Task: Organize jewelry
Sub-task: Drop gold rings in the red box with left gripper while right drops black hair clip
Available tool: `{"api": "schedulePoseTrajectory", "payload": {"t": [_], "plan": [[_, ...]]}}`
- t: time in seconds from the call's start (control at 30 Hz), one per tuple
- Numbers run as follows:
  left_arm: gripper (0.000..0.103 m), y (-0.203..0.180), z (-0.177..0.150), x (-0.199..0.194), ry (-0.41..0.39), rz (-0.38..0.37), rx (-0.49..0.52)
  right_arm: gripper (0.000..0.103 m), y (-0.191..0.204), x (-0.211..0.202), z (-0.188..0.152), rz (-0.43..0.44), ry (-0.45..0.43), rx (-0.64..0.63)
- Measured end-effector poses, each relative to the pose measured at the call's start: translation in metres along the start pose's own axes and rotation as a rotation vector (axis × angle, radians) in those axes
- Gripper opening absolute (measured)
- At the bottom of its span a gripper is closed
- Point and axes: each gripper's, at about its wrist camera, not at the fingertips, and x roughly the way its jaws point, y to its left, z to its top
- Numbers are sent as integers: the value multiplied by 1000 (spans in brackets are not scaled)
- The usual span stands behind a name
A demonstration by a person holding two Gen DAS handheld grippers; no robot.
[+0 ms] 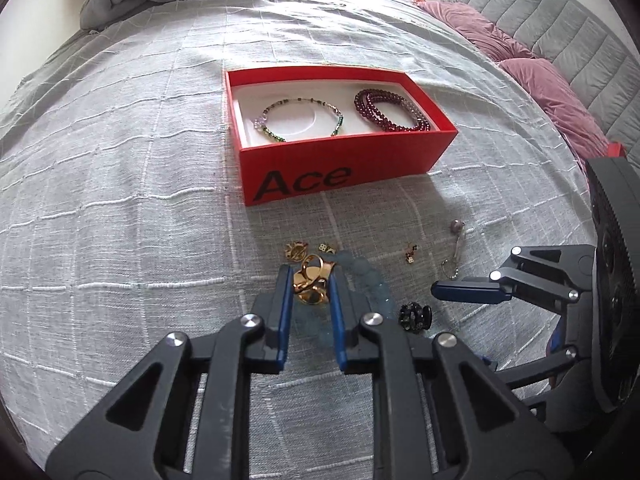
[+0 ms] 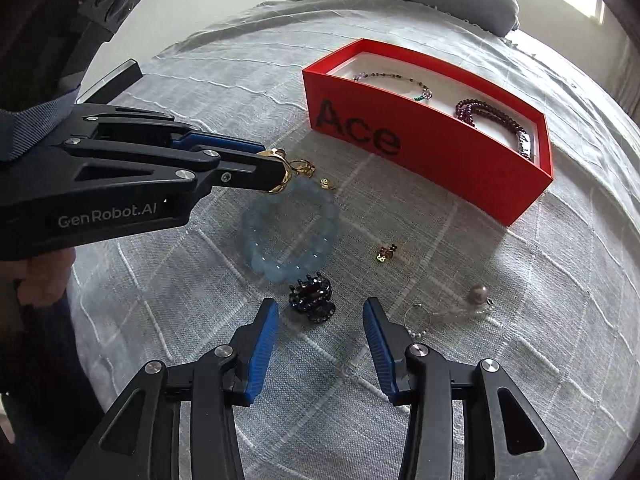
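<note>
left gripper [image 1: 310, 280] has its fingers clamped on the gold ring piece [image 1: 310, 285], right at the far left edge of the pale blue bead bracelet [image 2: 289, 232] on the grey bedspread [image 1: 120, 200]. right gripper [image 2: 320, 312] hangs over the bed with its fingers apart and nothing between them, the dark jewelled ring [image 2: 311, 302] lying just beyond the tips, near the left finger. further right, a pearl-ended chain [image 2: 460, 306] sprawls on the cover, and a small gold earring [image 2: 386, 253] sits between it and the bracelet. the red box [image 1: 340, 164] marked "ace" stands at the far side, open, with a green-and-purple bead bracelet [image 1: 302, 118] in its left half and a dark red bead bracelet [image 1: 390, 110] in its right. two more small gold pieces [image 1: 310, 249] lie just past the clamped ring.
</note>
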Motion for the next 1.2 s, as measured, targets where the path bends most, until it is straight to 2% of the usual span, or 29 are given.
{"api": "schedulePoseTrajectory", "payload": {"t": [0.1,0.17,0.2,0.3,0.8,1.03,1.2], "plan": [[19,0,0,0,-3,-4,-4,43,5,11,2,-2,0,-14],[19,1,0,-2,-7,-7,-10,36,7,11,2,-7,-11,-25],[19,4,1,-3,-9,-10,-12,25,8,10,3,-4,-15,-29],[19,8,2,-7,-20,-13,-22,24,8,6,5,17,-24,-30],[19,19,11,-16,-79,-40,-67,24,-15,-15,7,-26,-69,70],[19,24,18,-21,-114,-53,-88,24,-23,-24,12,-29,-113,110],[19,26,26,-28,-154,-78,-102,24,-35,-40,19,-21,-188,157]]}}
